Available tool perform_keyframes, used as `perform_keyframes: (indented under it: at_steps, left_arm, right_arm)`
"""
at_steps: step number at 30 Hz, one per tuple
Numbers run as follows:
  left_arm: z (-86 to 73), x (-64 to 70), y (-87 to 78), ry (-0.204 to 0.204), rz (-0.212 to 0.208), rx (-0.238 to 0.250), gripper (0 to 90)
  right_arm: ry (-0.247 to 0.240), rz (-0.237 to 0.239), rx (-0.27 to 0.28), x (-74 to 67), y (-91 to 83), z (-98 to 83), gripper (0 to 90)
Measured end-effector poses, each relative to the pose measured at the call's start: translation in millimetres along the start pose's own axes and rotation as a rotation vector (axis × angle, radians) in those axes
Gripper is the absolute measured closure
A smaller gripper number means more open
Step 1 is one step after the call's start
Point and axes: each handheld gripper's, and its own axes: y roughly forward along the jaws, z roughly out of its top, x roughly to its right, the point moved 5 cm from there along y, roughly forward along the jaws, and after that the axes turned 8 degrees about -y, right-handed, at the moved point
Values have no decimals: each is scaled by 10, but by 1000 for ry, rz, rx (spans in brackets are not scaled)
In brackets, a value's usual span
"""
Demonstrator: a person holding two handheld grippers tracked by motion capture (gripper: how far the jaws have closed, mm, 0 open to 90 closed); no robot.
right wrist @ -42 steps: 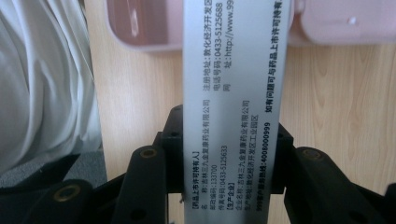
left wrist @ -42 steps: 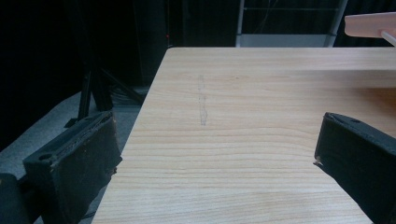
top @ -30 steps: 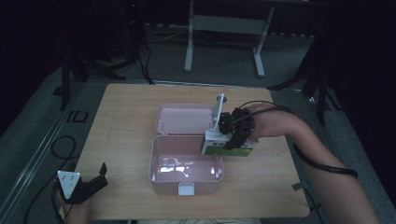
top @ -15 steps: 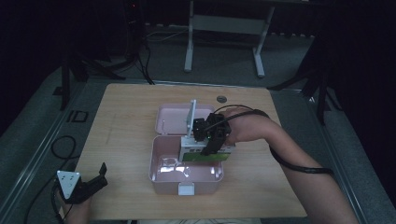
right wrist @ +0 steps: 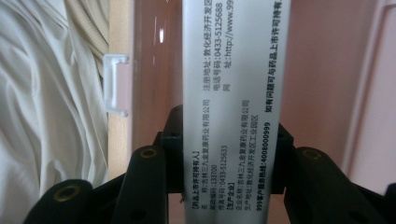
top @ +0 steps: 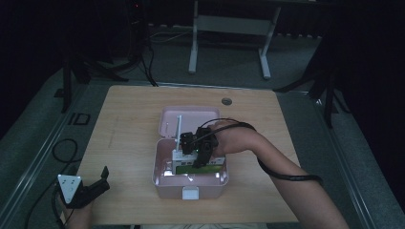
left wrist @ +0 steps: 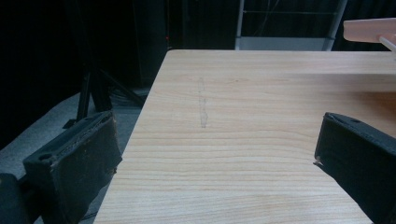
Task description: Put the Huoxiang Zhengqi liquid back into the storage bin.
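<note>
Over pink case (top: 162, 176) | right tool (top: 191, 153) grips white-and-green printed carton (right wrist: 232, 93) | left tool (top: 95, 187) open

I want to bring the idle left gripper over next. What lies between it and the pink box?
Bare tabletop separates the left gripper from the pink box, in the high view and the left gripper view.

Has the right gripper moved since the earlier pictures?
Yes. The right gripper, shut on the medicine box, went left from beside the pink case to above it.
</note>
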Motion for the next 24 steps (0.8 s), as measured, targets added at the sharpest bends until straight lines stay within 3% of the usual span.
perform_keyframes:
  at_steps: [10, 24]
  left_arm:
    - [2, -5, -7, -1, -5, 1, 2]
    - [1, 0, -4, -1, -6, 0, 2]
  right_arm:
    - [33, 55, -52, 41, 476, -31, 621]
    - [32, 94, -104, 32, 870, -101, 618]
